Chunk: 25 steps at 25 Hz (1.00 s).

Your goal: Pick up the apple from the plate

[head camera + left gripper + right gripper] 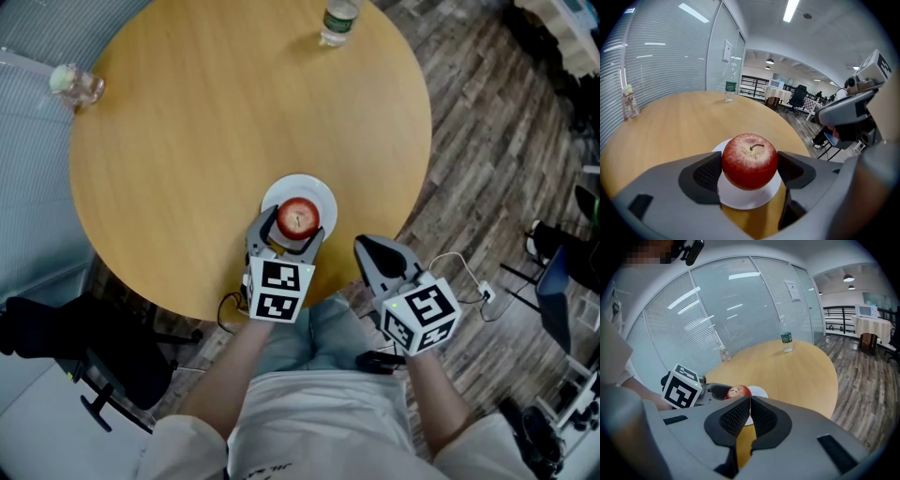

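- My left gripper (292, 231) has its jaws closed on the apple (298, 217), over the plate (325, 198) at the desk's (187, 141) near edge.
- My right gripper (371, 247) hangs off that edge, jaws together, empty.

— Premises type?
— Office, open-plan.
— Grounds?
— Glass partition walls with slatted blinds (661, 65); long ceiling strip light (791, 9); black swivel office chair (799, 96); round light-wood meeting table (187, 169); grey wood-plank floor (469, 141).
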### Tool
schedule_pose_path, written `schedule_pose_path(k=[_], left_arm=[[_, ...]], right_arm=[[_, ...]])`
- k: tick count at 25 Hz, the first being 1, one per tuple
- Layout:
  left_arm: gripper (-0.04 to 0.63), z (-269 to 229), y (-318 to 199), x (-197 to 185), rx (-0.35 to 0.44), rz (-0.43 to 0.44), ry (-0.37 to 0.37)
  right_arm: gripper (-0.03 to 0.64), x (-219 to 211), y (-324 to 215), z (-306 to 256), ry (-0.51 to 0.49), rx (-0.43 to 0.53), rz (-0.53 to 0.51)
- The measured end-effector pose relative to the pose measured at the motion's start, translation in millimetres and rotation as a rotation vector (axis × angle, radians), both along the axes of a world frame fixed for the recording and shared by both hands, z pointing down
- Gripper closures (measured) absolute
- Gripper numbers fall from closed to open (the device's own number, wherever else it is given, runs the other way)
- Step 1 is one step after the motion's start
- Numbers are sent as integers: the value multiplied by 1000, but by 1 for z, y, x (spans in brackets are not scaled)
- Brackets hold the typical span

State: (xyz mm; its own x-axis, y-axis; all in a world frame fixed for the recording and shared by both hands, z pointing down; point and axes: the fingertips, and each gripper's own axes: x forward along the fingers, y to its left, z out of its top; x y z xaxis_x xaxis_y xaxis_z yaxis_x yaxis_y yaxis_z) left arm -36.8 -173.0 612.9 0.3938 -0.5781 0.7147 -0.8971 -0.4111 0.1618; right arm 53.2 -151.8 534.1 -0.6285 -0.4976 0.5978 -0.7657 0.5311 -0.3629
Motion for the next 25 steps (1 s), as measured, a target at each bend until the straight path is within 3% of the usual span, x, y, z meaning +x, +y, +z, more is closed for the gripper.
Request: schedule_pose_path(k=[25], left_arm=[[221,-106,55,-25,128,-8,23]], right_arm=[[584,5,34,-61,22,117,-37]])
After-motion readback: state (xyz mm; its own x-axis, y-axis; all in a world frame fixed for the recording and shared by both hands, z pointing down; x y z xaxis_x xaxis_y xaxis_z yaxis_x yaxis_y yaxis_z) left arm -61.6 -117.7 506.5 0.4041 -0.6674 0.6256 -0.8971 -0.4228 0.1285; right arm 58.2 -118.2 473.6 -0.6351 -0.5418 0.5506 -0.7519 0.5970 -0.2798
